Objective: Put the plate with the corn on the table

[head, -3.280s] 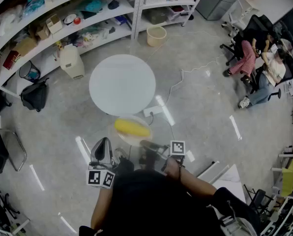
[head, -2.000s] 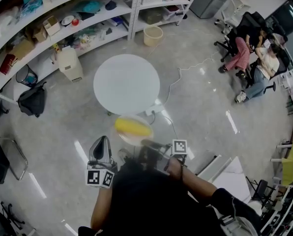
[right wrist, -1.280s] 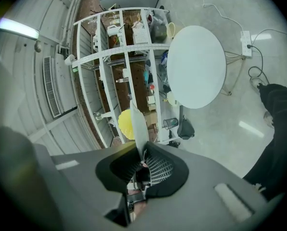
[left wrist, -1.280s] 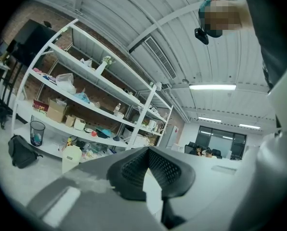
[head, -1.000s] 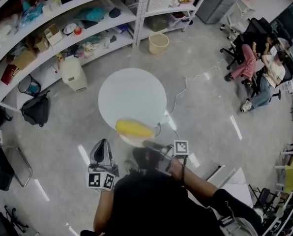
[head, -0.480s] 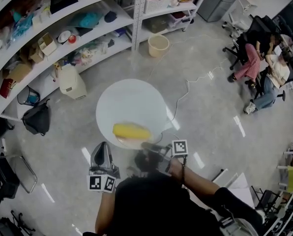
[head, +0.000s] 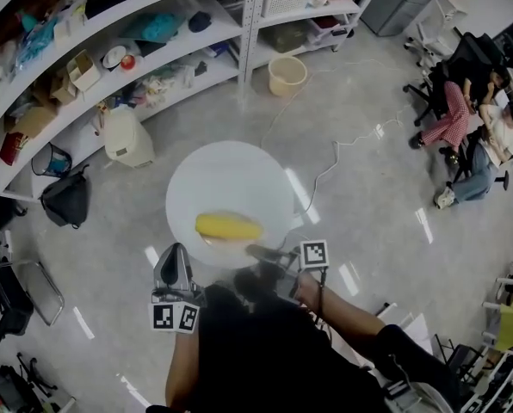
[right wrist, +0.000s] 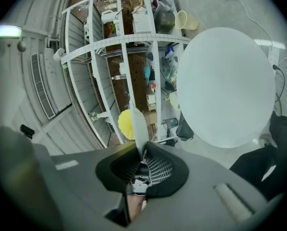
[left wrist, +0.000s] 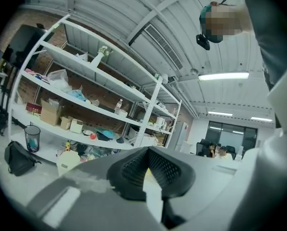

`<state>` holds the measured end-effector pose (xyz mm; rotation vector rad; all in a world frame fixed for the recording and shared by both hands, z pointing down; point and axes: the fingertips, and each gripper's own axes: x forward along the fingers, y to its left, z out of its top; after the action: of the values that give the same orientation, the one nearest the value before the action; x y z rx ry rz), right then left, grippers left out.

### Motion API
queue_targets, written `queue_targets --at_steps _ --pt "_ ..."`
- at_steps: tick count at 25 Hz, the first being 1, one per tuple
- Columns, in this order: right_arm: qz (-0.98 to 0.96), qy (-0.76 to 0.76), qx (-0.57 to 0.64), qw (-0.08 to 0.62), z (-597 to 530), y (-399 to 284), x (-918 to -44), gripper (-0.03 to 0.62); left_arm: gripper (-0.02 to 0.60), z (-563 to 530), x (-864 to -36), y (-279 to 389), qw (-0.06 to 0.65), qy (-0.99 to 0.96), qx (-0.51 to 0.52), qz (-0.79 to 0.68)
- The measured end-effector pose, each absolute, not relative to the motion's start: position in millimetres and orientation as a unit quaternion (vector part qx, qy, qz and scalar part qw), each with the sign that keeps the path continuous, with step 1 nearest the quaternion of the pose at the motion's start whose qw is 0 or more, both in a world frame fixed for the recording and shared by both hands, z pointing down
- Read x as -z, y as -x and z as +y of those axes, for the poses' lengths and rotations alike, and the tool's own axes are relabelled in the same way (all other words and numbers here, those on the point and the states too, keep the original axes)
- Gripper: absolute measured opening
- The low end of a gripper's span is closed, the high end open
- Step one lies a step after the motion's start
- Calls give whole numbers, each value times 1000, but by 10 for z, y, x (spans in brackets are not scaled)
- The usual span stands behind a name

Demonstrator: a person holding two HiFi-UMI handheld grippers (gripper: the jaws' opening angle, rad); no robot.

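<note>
A yellow corn cob (head: 228, 225) lies on a pale plate (head: 225, 246) held in the air over the near edge of the round white table (head: 226, 175). My right gripper (head: 258, 252) is shut on the plate's near right rim. In the right gripper view the plate (right wrist: 136, 121) shows edge-on between the pads, with the corn (right wrist: 124, 124) behind it and the table (right wrist: 225, 88) beyond; the right gripper (right wrist: 142, 153) pinches the rim. My left gripper (head: 177, 255) hangs left of the plate, apart from it. In its own view the left gripper (left wrist: 149, 163) stands shut, holding nothing.
Curved white shelves (head: 110, 24) full of boxes run behind the table. On the floor stand a beige bucket (head: 288, 74), a white canister (head: 127, 136) and a black bag (head: 64, 198). A cable (head: 330, 162) trails right of the table. People sit on office chairs (head: 463, 114) at far right.
The person has walked forward: the table has come nearer, and the plate with the corn, earlier over the floor, now hangs over the table's near edge. Both grippers keep their hold.
</note>
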<state>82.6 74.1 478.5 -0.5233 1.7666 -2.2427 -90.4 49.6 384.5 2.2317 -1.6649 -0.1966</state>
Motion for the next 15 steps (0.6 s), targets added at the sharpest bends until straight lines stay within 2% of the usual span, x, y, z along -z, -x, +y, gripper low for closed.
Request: queue_targets --at_steps 15 --pt "623 174 757 88 243 -780 -5260 43 3 -26 -4137 938 182 -795 62 -575"
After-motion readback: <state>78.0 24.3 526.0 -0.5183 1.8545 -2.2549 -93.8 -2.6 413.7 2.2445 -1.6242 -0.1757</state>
